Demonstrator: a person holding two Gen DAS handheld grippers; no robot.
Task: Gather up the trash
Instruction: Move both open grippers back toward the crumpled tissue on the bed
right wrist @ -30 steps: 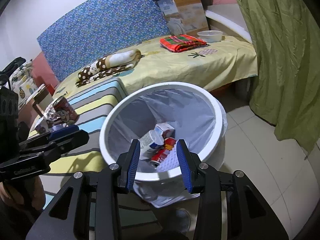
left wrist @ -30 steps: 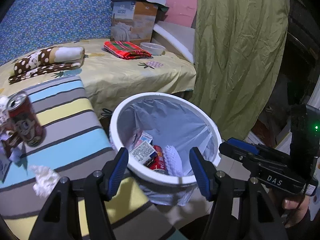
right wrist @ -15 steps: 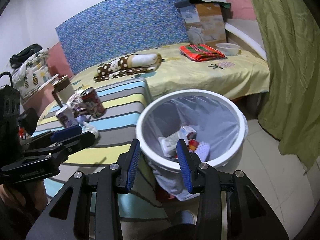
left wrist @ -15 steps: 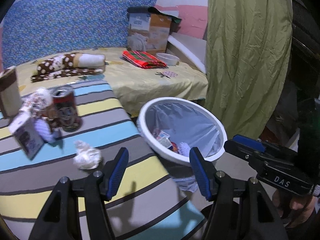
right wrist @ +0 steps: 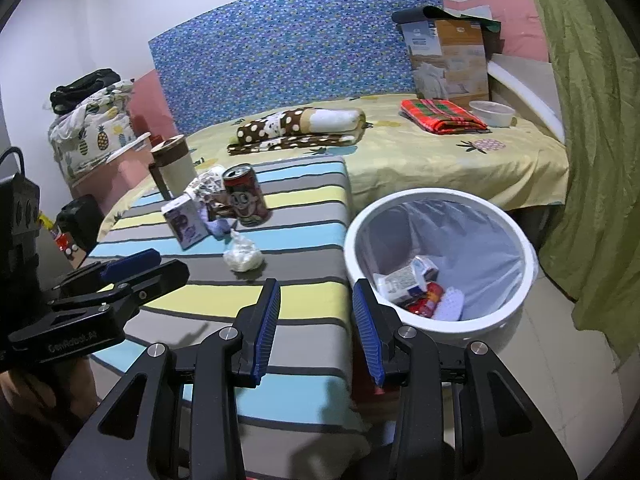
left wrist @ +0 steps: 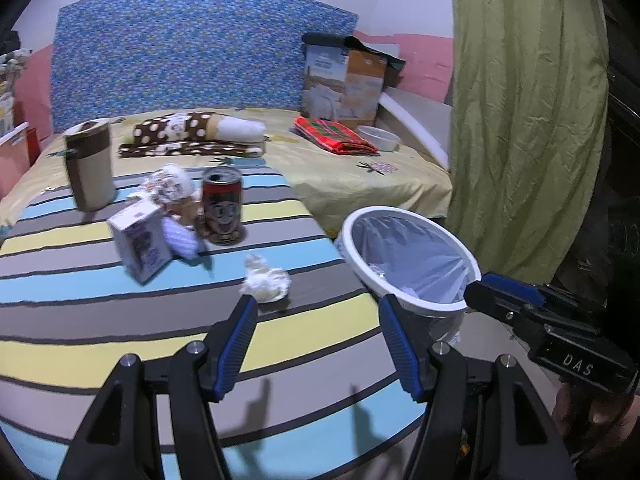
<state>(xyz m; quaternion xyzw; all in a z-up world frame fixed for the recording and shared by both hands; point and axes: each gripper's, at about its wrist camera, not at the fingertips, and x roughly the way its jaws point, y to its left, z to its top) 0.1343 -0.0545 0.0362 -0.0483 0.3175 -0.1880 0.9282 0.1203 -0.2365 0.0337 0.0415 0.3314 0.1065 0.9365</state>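
On the striped table [left wrist: 100, 320] [right wrist: 304, 308] lie a crumpled white tissue [left wrist: 266, 280] [right wrist: 243, 257], a red drink can [left wrist: 222, 210] [right wrist: 245, 196], a small purple carton [left wrist: 140, 242] [right wrist: 185, 222] and crumpled wrappers [left wrist: 172, 186]. The white bin [left wrist: 408, 260] [right wrist: 440, 264] with a plastic liner stands off the table's right edge and holds a carton, a red can and other trash. My left gripper [left wrist: 314, 340] [right wrist: 132, 276] is open and empty, just short of the tissue. My right gripper [right wrist: 316, 320] [left wrist: 504, 296] is open and empty between table edge and bin.
A brown-and-cream lidded cup [left wrist: 89, 164] stands at the table's far left. Behind is a bed [right wrist: 440, 160] with a dotted blanket, a red plaid cloth, a white bowl and a cardboard box. A green curtain [left wrist: 528, 120] hangs to the right.
Both grippers have swung left from over the bin toward the striped table. The tissue, can and carton have come into the middle of the left view. Neither jaw opening has changed.
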